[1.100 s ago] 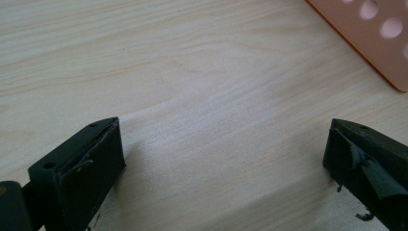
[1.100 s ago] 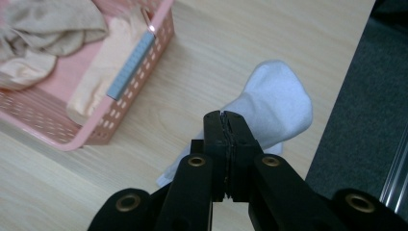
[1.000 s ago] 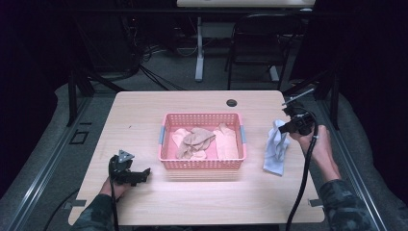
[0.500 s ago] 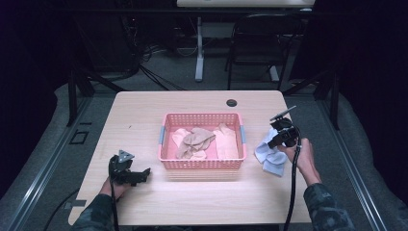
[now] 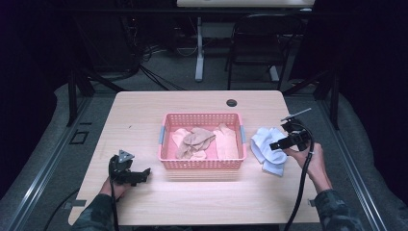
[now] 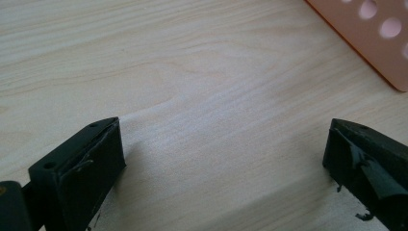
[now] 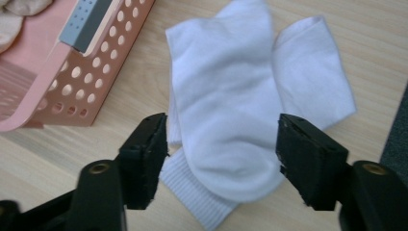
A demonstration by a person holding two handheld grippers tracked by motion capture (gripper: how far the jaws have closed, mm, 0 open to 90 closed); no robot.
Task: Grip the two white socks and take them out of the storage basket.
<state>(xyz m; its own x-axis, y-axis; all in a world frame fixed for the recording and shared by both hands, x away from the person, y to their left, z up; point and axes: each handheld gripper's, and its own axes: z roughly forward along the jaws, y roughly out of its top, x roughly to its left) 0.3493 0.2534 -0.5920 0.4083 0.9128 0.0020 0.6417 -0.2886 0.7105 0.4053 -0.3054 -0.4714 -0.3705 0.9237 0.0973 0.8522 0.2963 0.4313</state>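
Observation:
A pair of white socks (image 5: 267, 147) lies crumpled on the table just right of the pink basket (image 5: 202, 117). My right gripper (image 5: 281, 143) hovers over the socks; its jaws have just been opening. In the right gripper view the white socks (image 7: 231, 96) lie flat on the wood beneath the spread jaws of the right gripper (image 7: 221, 149), and the pads do not touch them. Near the front left of the table, my left gripper (image 5: 139, 174) rests open. The left gripper view has my left gripper (image 6: 223, 154) over bare wood.
Beige and peach cloths (image 5: 197, 139) lie inside the pink basket, whose perforated wall (image 7: 72, 77) is left of the socks and whose corner (image 6: 370, 33) is beyond the left jaws. A round black grommet (image 5: 231, 102) sits at the table's far edge. A chair (image 5: 255, 43) stands behind.
The right hand came down and toward the basket with the white socks hanging from its shut jaws. The socks now lie on the table and the jaws have spread. The left hand stayed put.

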